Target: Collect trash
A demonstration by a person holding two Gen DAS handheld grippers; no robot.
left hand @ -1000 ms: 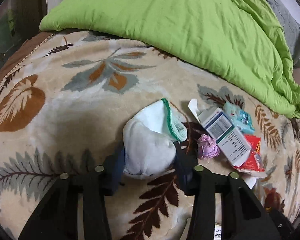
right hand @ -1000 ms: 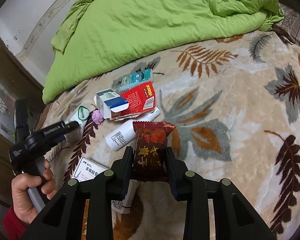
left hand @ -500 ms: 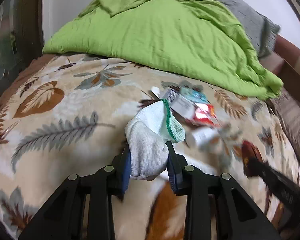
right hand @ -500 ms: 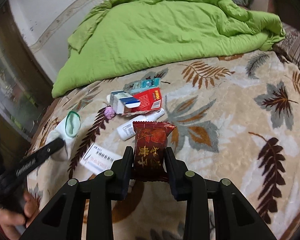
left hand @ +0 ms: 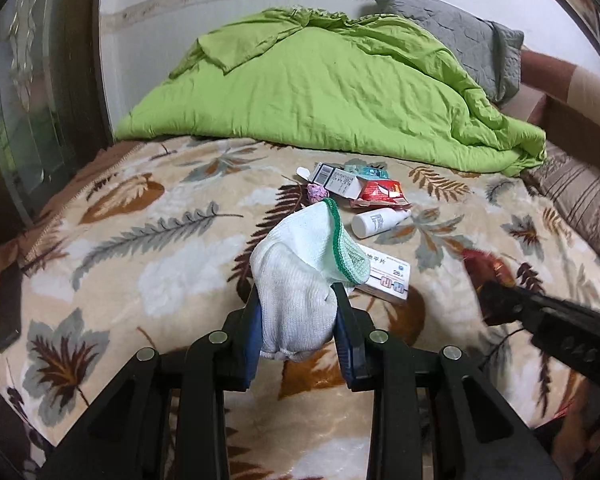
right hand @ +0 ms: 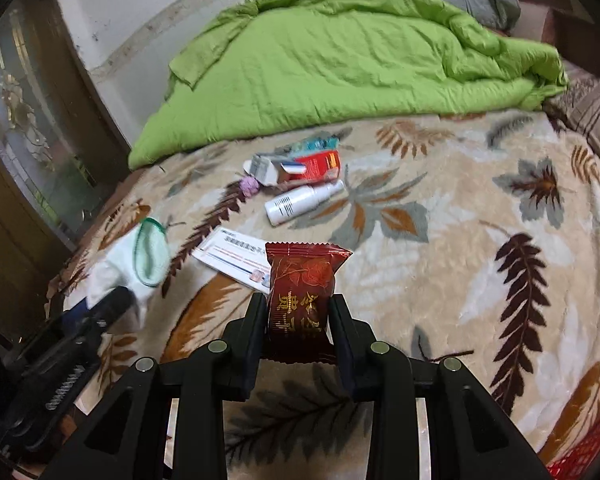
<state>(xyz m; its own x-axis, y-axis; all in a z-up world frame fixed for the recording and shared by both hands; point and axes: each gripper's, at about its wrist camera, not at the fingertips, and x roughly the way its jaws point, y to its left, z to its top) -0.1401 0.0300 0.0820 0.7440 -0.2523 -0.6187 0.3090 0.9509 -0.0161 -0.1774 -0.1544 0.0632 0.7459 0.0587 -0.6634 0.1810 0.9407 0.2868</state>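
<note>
Looking forward from the left wrist: a bed spread with a beige leaf-patterned blanket [left hand: 148, 240], a rumpled green duvet [left hand: 332, 100] heaped at the far end against a pale wall, a grey pillow [left hand: 460, 36] behind it. Scattered mid-blanket: a barcoded carton [left hand: 338, 181], a red packet [left hand: 382, 192], a white spray bottle [left hand: 378, 222] on its side, a flat white medicine box [left hand: 388, 278]. Left gripper [left hand: 296, 318] pinching a white sock with a green cuff [left hand: 300, 276], jaws narrowed onto the toe end, sock raised clear of the blanket. At right, blurred, the other gripper with something dark red at its tip.

Seen from the right wrist: same blanket [right hand: 460, 248] and duvet [right hand: 340, 52], a glass-panelled wooden door [right hand: 24, 128] at left. Bottle [right hand: 304, 200], medicine box [right hand: 236, 258] and red packet [right hand: 318, 164] lying beyond the fingers. Right gripper [right hand: 299, 322] clamped on a dark red snack packet with gold lettering [right hand: 302, 288], held upright above the bed. Sock [right hand: 140, 264] visible at left in the left gripper [right hand: 96, 316].
</note>
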